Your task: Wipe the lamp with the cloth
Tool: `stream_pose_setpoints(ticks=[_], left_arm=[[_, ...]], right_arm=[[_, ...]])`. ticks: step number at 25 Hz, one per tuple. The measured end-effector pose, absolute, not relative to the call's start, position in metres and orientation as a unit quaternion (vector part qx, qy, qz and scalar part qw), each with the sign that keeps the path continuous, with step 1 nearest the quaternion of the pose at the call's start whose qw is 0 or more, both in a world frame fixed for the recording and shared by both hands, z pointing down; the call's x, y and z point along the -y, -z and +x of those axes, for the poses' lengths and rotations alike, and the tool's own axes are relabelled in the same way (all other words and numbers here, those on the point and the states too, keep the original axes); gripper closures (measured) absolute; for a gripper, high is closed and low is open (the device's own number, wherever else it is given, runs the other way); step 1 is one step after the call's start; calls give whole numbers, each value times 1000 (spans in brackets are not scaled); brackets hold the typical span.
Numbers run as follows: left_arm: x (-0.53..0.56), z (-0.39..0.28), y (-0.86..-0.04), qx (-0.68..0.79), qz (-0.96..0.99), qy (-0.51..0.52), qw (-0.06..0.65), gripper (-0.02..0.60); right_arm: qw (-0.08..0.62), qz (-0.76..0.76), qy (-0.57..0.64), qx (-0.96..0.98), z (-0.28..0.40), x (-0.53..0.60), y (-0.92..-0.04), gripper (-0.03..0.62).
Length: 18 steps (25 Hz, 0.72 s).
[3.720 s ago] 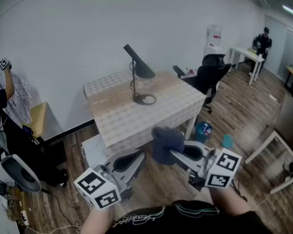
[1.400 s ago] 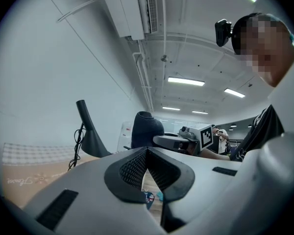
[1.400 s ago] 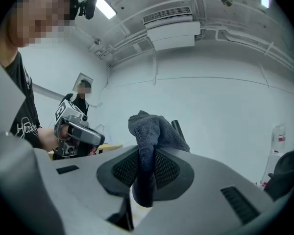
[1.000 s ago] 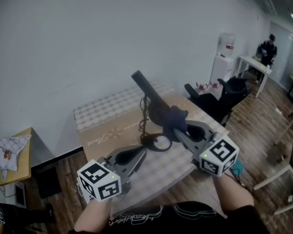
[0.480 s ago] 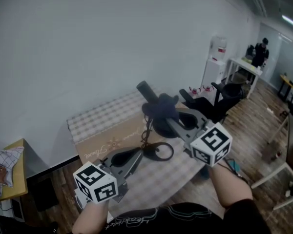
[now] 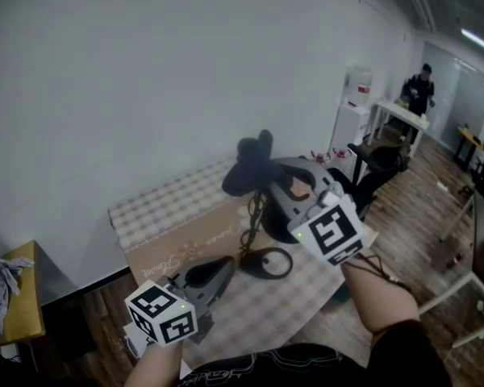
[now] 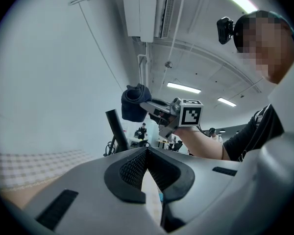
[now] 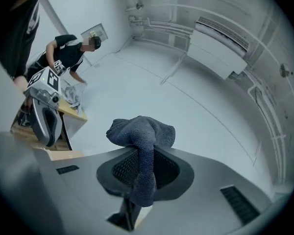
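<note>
The black lamp stands on the checked table point(image 6: 157, 208); its ring base point(image 6: 266, 262) and thin stem point(image 6: 252, 216) show, while the shade is hidden behind the cloth and my right gripper. The dark blue cloth point(image 6: 244, 172) is bunched in my right gripper point(image 6: 263, 172), which is shut on it and held high over the lamp's top. In the right gripper view the cloth point(image 8: 142, 136) hangs down between the jaws. My left gripper point(image 6: 224, 266) is low at the table's near side, shut and with nothing in it. From the left gripper view the lamp's slanted black shade point(image 7: 116, 131) rises just below the cloth point(image 7: 134, 103).
A black office chair point(image 6: 381, 161) stands right of the table. Beyond it are a water dispenser point(image 6: 356, 87) and a white table point(image 6: 403, 113) with a person. A small wooden side table point(image 6: 18, 301) with a rag lies at the left. A white wall is behind.
My right gripper has risen with the cloth from the lamp's shade to above its top. The left gripper stays low and has slid slightly left.
</note>
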State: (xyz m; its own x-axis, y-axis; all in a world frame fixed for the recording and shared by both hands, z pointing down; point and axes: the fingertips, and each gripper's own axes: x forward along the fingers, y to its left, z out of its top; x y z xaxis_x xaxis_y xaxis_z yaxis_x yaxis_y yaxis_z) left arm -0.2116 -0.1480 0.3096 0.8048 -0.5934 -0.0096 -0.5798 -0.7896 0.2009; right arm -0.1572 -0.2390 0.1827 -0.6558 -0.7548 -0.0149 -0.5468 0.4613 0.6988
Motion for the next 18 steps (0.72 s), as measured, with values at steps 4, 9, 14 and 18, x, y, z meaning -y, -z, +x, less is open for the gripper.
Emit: stream_pose_setpoints(ticks=[4,9,14,18], left_arm=[[158,-223,-311,313,943,49,103,582],[164,-228,-317,314,941,57,111,583],[170,-231,-328,317,938,65,125,583],[174,-230,-333,315,939,62,125,583]], right_arm=[[175,396,403,807,-175,251,-175,537],[194,407,439,777,-180,263,-171,537],[214,427,475,739,-176,276,-173,537],[231,429,471,735,-176,288,-185,537]])
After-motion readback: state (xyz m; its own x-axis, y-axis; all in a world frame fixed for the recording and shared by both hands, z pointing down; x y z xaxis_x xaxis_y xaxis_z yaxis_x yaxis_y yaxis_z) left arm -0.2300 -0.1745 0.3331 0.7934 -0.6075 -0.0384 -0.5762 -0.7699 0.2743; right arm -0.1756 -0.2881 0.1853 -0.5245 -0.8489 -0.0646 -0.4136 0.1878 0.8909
